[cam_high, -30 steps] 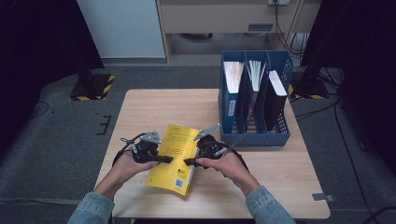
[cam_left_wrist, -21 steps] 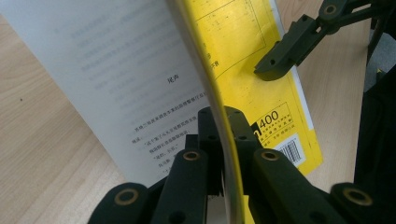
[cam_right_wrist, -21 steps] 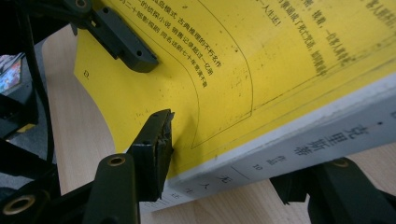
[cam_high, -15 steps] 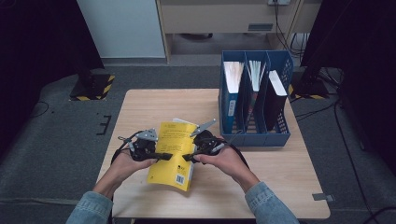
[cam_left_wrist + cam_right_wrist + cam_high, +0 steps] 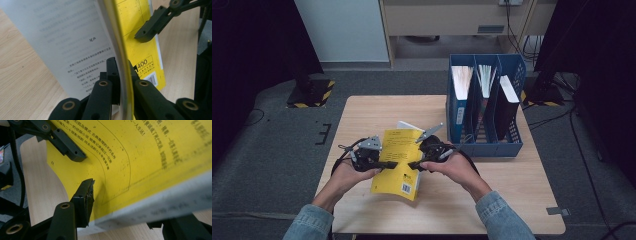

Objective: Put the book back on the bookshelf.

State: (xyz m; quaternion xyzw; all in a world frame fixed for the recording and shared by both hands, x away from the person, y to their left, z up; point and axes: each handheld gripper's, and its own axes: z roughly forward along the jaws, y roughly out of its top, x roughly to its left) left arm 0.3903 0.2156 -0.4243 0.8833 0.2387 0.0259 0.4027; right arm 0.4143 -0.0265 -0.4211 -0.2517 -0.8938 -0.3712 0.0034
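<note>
Pale wooden tabletop (image 5: 377, 117) carries a blue plastic file rack with three upright slots (image 5: 484, 142) at its far right, each slot already holding books or papers on edge. Between the rack and the person, a yellow paperback book with a barcode on its cover (image 5: 399, 162) is held up off the wood, tilted, its long axis running from the person's side up and away, its far corner nearest the rack's left slot. The rack lies to the book's right and a little beyond it, so the right hand is the nearer one for a carry that way.

From the left side, the left tool (image 5: 384, 164) has its jaws clamped tight on the yellow cover alone, which bows away from the white printed pages in the left gripper view (image 5: 120, 82). From the right side, the right tool (image 5: 414, 166) is clamped on the thick block of pages and cover together; the right gripper view shows one pad (image 5: 86, 195) pressed on the yellow face with the page edges beneath. Judging by this, the book must stand on edge to enter a slot.
</note>
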